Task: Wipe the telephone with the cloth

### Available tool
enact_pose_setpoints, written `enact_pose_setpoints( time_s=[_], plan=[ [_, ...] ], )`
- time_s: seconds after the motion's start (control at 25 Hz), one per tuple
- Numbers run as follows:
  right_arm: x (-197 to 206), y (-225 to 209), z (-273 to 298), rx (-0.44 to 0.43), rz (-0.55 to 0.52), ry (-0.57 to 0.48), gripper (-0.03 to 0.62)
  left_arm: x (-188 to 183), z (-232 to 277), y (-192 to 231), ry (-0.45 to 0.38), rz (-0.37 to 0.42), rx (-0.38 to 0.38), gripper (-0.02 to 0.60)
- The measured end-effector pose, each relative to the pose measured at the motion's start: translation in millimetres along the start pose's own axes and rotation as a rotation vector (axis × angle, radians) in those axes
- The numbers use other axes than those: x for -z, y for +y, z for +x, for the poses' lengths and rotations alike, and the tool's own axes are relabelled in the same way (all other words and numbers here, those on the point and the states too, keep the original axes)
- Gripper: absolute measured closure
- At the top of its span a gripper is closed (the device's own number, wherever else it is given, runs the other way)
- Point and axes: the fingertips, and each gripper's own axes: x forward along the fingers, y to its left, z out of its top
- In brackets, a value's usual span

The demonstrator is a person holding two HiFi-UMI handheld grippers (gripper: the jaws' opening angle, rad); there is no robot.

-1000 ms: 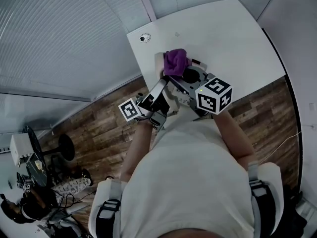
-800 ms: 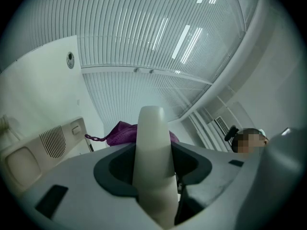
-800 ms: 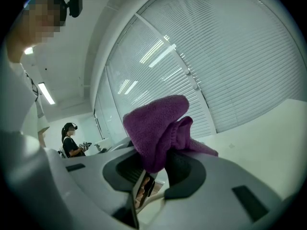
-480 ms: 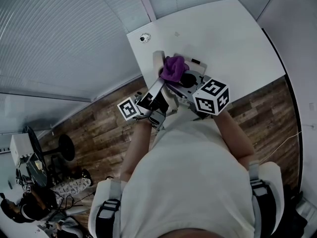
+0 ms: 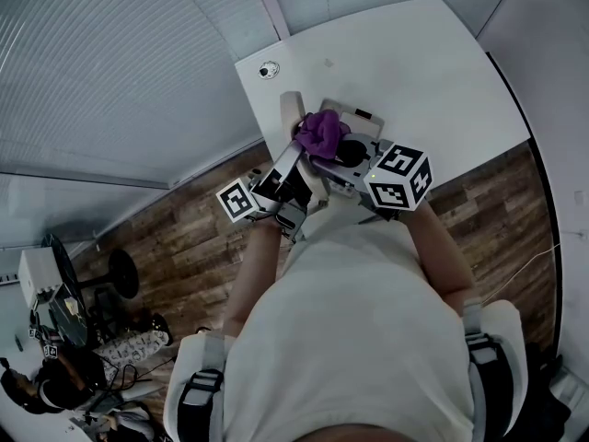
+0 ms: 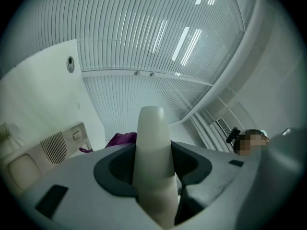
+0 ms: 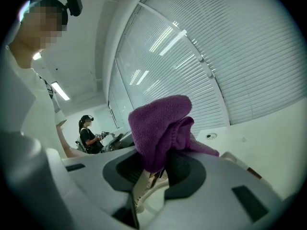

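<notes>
The right claw (image 5: 331, 144), clamped on the purple cloth (image 5: 319, 131), has slid toward the left claw (image 5: 296, 157), which is itself clamped on the upright telephone handset (image 6: 152, 147). The cloth now sits just beside the handset, so a wiping stroke seems under way.

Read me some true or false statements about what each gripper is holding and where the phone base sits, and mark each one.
1. The right gripper is shut on a purple cloth. True.
2. The left gripper is empty. False: it grips the cream handset.
3. The telephone base sits on a chair. False: it rests on the white table.
4. A small round fitting is set in the table top. True.
</notes>
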Motion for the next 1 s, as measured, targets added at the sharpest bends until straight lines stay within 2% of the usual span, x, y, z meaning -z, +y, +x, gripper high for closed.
enact_pose_setpoints(
  time_s=[0.28, 0.48, 0.68, 1.0],
  plan=[
    [7, -2, -7, -0.027, 0.004, 0.037, 0.474, 1, 1, 4, -0.011, 0.004, -0.008, 0.357],
    [16, 5, -9, -0.055, -0.023, 0.08, 0.474, -16, -5, 7, -0.072, -0.016, -0.006, 0.357],
    [20, 10, -12, -0.098, -0.031, 0.102, 0.474, -18, 1, 4, -0.043, 0.031, -0.02, 0.357],
    [24, 18, -14, -0.156, -0.075, 0.149, 0.474, -24, 1, 6, -0.044, 0.05, -0.025, 0.357]
  ],
)
